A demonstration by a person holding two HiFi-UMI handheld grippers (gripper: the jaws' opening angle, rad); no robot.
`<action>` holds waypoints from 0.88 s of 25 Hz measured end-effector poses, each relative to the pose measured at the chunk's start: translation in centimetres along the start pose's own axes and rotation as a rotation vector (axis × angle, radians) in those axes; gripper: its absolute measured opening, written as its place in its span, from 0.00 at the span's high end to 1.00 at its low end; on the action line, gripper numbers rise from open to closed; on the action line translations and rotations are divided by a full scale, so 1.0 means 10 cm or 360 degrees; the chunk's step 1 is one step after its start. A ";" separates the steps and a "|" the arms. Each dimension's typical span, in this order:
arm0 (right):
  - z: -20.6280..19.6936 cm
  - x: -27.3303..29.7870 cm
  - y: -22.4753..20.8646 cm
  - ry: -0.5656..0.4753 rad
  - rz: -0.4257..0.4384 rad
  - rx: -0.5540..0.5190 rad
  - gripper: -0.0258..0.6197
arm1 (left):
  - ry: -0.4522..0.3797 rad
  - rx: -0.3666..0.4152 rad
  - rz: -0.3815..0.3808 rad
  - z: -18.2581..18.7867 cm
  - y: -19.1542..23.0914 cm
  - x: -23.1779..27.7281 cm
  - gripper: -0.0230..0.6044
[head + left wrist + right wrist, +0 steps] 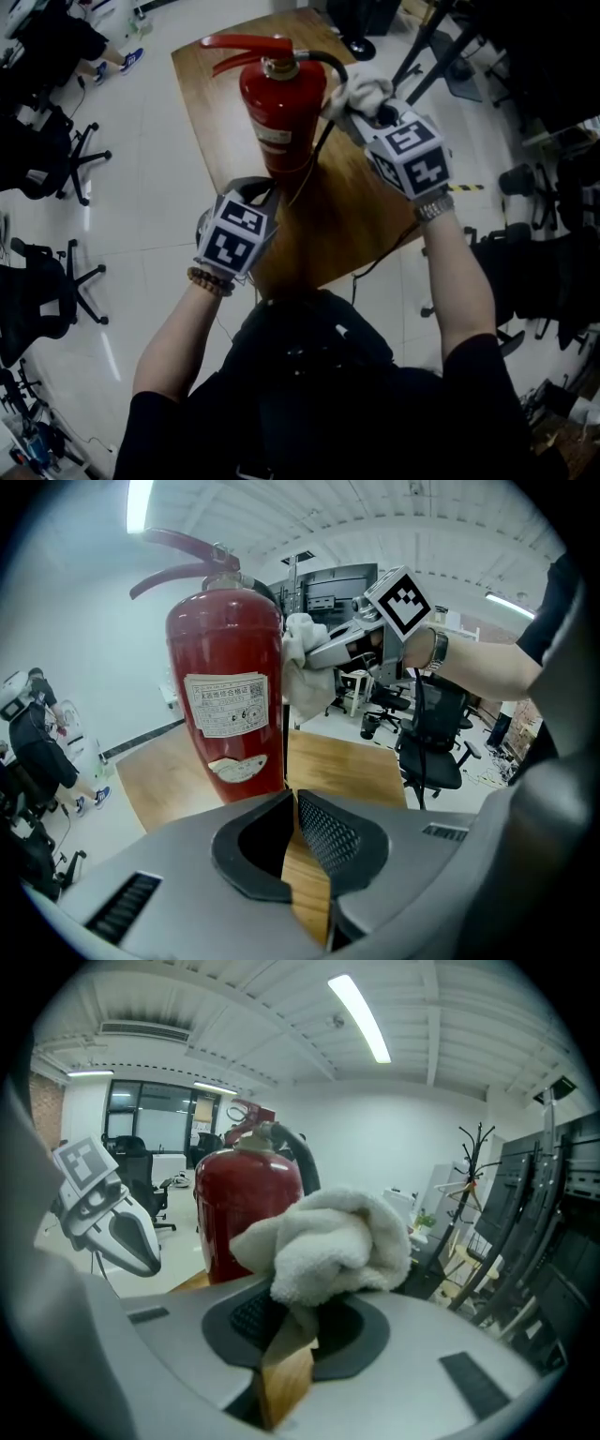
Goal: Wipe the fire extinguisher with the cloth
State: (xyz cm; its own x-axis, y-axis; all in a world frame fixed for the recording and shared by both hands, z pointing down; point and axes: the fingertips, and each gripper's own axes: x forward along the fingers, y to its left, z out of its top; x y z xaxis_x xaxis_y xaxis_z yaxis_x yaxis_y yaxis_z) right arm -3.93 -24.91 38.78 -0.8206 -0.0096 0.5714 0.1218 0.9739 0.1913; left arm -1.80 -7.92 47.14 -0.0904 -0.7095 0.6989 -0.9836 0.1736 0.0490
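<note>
Cloth meets extinguisher, with nothing steadying it

The right gripper (291, 1327) clamps the cloth (328, 1239), bunched ahead of its jaws against the upright fire extinguisher (281, 112) just beyond. The left gripper (295, 841) is clenched on nothing, just short of the cylinder's foot. A hard sideways wipe could tip the extinguisher on the table (361, 220).

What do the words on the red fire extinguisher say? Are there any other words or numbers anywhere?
No text here is clear enough to read.
White label on the extinguisher: rows of print, too blurred to read.
Small sticker below it: too blurred to read.
Left cube and right cube: black-and-white square patterns only, no letters or numbers.
</note>
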 end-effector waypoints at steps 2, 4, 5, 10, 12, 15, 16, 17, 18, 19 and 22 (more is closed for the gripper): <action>-0.07 0.05 0.04 0.0042 -0.0015 0.0007 0.85 | -0.0004 0.0016 -0.0019 -0.03 -0.04 -0.02 0.94; -0.12 0.09 0.06 0.0074 -0.0020 0.0001 0.85 | -0.0009 0.0013 -0.0017 -0.05 -0.06 -0.04 0.94; -0.17 0.12 0.07 0.0087 -0.0014 0.0002 0.85 | -0.0012 0.0005 -0.0010 -0.06 -0.07 -0.04 0.94; -0.42 0.28 0.10 0.0128 0.0079 -0.0006 0.85 | 0.0016 -0.0079 0.0049 -0.15 -0.11 0.02 0.94; -0.49 0.34 0.14 0.0139 0.0143 -0.0024 0.85 | 0.0029 -0.0138 0.0078 -0.17 -0.13 0.07 0.94; -0.62 0.45 0.18 0.0150 0.0247 -0.0056 0.85 | 0.0055 -0.0209 0.0125 -0.19 -0.16 0.18 0.94; -0.65 0.49 0.19 0.0151 0.0278 -0.0073 0.85 | 0.0059 -0.0235 0.0142 -0.18 -0.17 0.21 0.94; -0.68 0.51 0.20 0.0155 0.0307 -0.0095 0.85 | 0.0062 -0.0258 0.0158 -0.18 -0.19 0.24 0.94; -0.71 0.54 0.22 0.0162 0.0336 -0.0116 0.85 | 0.0068 -0.0276 0.0171 -0.17 -0.21 0.27 0.94; -0.75 0.56 0.24 0.0170 0.0365 -0.0132 0.85 | 0.0076 -0.0289 0.0185 -0.17 -0.23 0.29 0.94; -0.96 0.66 0.29 0.0212 0.0448 -0.0158 0.85 | 0.0089 -0.0325 0.0226 -0.15 -0.27 0.37 0.94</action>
State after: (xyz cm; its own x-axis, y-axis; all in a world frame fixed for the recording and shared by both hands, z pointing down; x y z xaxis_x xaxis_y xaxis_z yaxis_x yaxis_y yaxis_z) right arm -3.67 -24.36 50.75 -0.6673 0.2210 0.7113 0.3930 0.9157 0.0841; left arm 0.73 -9.93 50.67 -0.2111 -0.6300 0.7473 -0.9092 0.4072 0.0864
